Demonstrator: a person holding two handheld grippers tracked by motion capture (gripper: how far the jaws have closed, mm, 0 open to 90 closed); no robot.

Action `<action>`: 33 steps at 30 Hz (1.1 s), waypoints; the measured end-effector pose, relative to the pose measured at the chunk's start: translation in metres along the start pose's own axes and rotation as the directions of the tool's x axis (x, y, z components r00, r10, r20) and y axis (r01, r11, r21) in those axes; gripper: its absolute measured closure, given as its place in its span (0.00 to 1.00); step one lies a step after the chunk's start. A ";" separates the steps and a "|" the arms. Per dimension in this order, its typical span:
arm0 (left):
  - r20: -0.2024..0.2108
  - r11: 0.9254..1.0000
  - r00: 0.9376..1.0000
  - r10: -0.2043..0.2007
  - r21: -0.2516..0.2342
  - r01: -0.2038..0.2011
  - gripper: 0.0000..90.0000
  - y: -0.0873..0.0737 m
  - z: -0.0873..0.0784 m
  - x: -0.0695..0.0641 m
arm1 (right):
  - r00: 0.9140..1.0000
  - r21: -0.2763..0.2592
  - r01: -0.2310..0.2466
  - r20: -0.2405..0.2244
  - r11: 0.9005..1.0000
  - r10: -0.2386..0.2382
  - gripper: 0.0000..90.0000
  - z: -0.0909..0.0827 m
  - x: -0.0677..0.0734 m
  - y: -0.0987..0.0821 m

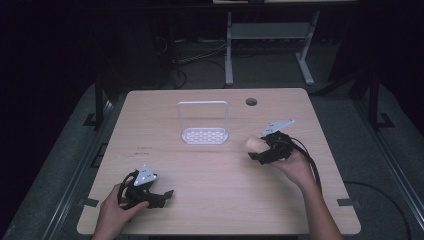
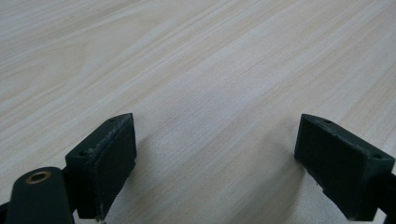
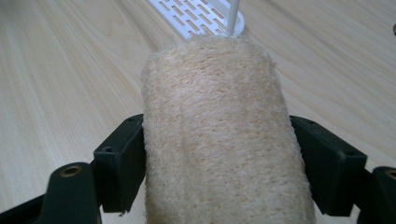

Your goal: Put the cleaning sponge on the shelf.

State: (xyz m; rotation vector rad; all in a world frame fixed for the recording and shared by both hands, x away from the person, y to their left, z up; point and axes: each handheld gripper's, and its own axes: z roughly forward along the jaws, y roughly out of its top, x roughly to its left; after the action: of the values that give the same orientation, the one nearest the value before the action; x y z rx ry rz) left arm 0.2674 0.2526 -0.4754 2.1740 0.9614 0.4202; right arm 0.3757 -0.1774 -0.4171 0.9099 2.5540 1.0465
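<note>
In my right black two-jaw gripper (image 3: pixel 215 163) sits the pale beige, coarse-fibred loofah sponge roll (image 3: pixel 219 140), its surface a fine woven mesh of straw-coloured threads. Just beyond the loofah stands the white plastic rack with a slotted base (image 1: pixel 204 135), its floor patterned with rows of small slots. Under the loofah lies the light wooden table with a streaked grain (image 1: pixel 210 195), cream with faint tan lines. My left black two-jaw gripper (image 2: pixel 215 163) looks matt, perhaps dusty grey at the edges.
</note>
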 end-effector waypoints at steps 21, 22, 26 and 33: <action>0.000 1.000 1.000 -0.005 -0.002 0.005 0.13 0.000 0.000 0.000 | 0.998 -0.024 0.036 -0.043 0.999 -0.037 0.26 0.021 0.014 0.028; 0.001 1.000 1.000 -0.007 -0.004 0.007 0.13 0.000 0.000 -0.001 | 0.998 -0.029 0.037 -0.047 0.999 -0.038 0.26 0.023 0.015 0.032; 0.000 1.000 1.000 -0.007 -0.003 0.007 0.13 0.000 0.000 -0.001 | 0.998 -0.035 0.047 -0.050 0.998 -0.049 0.26 0.025 0.017 0.036; 0.000 1.000 1.000 -0.003 0.001 0.003 0.13 0.000 0.000 0.000 | 0.996 -0.037 0.055 -0.061 0.998 -0.057 0.26 0.032 0.022 0.046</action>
State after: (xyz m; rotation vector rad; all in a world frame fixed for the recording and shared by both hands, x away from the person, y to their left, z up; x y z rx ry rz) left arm 0.2672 0.2524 -0.4752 2.1727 0.9651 0.4185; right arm 0.3936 -0.1208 -0.4079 0.8039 2.5869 1.1162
